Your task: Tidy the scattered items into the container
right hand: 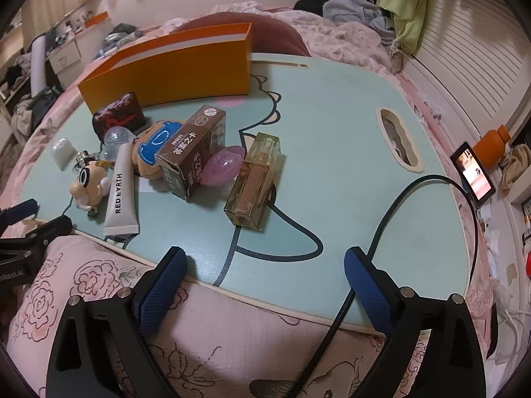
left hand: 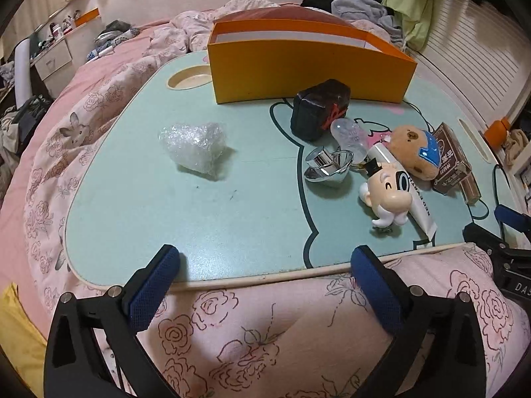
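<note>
You held both grippers with jaws apart and empty at the near edge of the table [left hand: 139,219], well short of the orange box [left hand: 308,66]. Nothing appeared packed yet. The bubble-wrap bundle [left hand: 194,147] lay alone left of the box, so your left gripper [left hand: 265,265] would best straddle it squarely; your right gripper [right hand: 265,265] faced the perfume bottle [right hand: 255,182].

Orange container [left hand: 308,73] on a pale teal cartoon-printed tray table [left hand: 166,205], over pink rose-patterned bedding [left hand: 252,331].
</note>
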The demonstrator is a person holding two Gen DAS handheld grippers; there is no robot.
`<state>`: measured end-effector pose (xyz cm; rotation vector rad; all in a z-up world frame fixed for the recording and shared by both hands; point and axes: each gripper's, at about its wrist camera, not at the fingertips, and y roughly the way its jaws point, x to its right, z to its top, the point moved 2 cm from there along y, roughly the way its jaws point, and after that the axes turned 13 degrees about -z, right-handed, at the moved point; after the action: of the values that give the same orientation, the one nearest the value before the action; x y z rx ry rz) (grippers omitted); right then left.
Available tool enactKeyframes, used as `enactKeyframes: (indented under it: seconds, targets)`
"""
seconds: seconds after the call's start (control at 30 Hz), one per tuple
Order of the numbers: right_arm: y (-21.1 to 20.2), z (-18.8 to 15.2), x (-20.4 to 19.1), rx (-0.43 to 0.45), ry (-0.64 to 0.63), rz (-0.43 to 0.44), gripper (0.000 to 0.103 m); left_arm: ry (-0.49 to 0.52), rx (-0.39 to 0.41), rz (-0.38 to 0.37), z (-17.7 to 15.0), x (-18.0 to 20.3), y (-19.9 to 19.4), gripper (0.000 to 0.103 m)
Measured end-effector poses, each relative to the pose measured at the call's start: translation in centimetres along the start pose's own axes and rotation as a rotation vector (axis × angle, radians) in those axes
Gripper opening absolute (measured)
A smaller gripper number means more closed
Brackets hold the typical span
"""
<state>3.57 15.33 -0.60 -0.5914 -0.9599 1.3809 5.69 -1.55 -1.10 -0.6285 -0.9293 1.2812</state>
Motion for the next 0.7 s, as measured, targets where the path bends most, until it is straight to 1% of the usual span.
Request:
enactKeyframes:
  seconds: [0.7]
  targets:
    - [0.09,0.05,0.17,-0.006,0.004,0.0,0.099,0.0,-0.004,-0.001,0.05,-0.07,0.04,0.103]
